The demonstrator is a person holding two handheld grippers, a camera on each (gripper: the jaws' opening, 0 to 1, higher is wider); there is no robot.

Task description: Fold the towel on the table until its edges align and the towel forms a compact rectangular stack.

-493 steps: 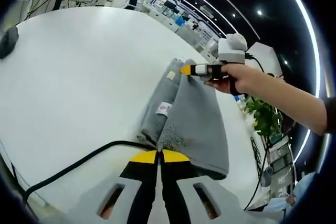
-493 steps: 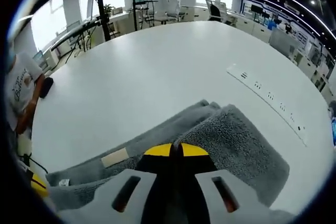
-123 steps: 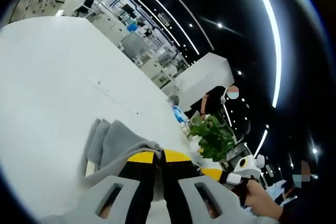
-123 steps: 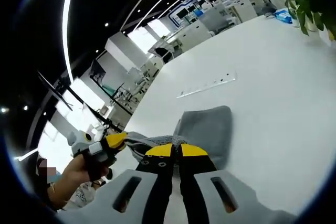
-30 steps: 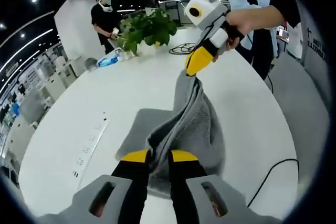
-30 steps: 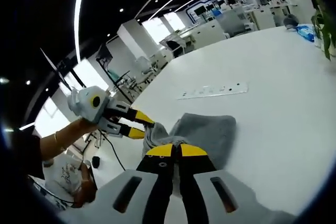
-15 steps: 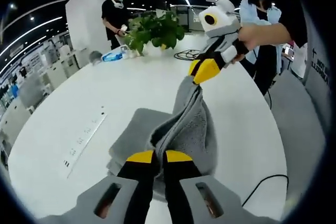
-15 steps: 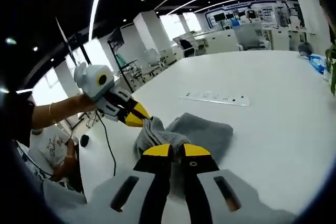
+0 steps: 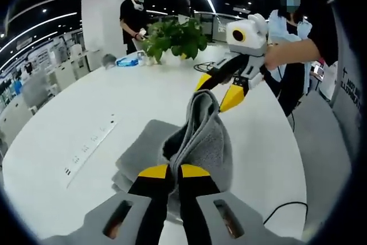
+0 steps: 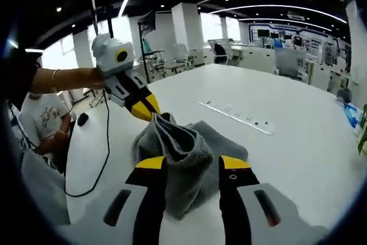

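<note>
The grey towel [image 9: 198, 136] sits bunched on the white tabletop [image 9: 86, 113], one end raised. The left claw [image 9: 173, 171] is pressed together, pinching that raised fold. The right claw [image 10: 193, 163] stands spread, its jaws either side of the towel [image 10: 183, 147].

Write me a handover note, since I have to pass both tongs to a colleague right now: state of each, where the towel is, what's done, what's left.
Left tongs: shut on one end of the grey towel, holding it lifted.
Right tongs: open, jaws spread on either side of the other raised end, not clamping it.
Towel: lower part lies flat on the white table beside the power strip; upper part is bunched in a hanging fold above it.
Done: towel appears already partly folded, with layers at its near edge.
Left: likely lay the lifted part down over the flat part, align edges, press into a compact rectangle.
</note>
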